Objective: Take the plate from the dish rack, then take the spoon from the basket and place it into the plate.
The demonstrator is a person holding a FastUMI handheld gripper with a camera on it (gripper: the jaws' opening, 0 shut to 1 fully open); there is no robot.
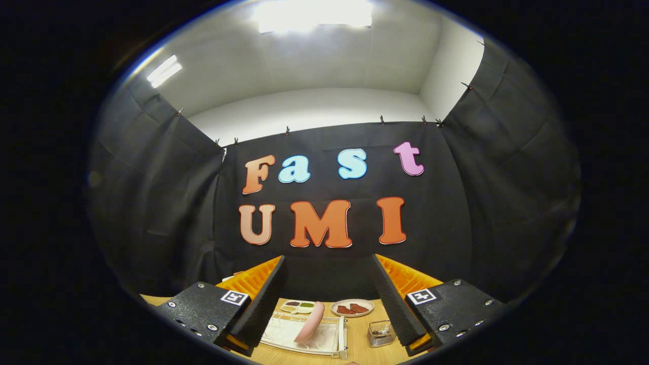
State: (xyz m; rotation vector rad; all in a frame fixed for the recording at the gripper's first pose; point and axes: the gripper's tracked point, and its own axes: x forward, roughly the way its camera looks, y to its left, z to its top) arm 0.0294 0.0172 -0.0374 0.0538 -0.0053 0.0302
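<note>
Gripper fingers apart; one pink plate in rack, one basket, spoon unclear.

Wooden table — dish rack, basket, dishes

My tongs gape wide, gripping nothing. Between them on the counter, a pink plate stands upright in the white dish rack; the wire basket sits near my right finger.
</note>
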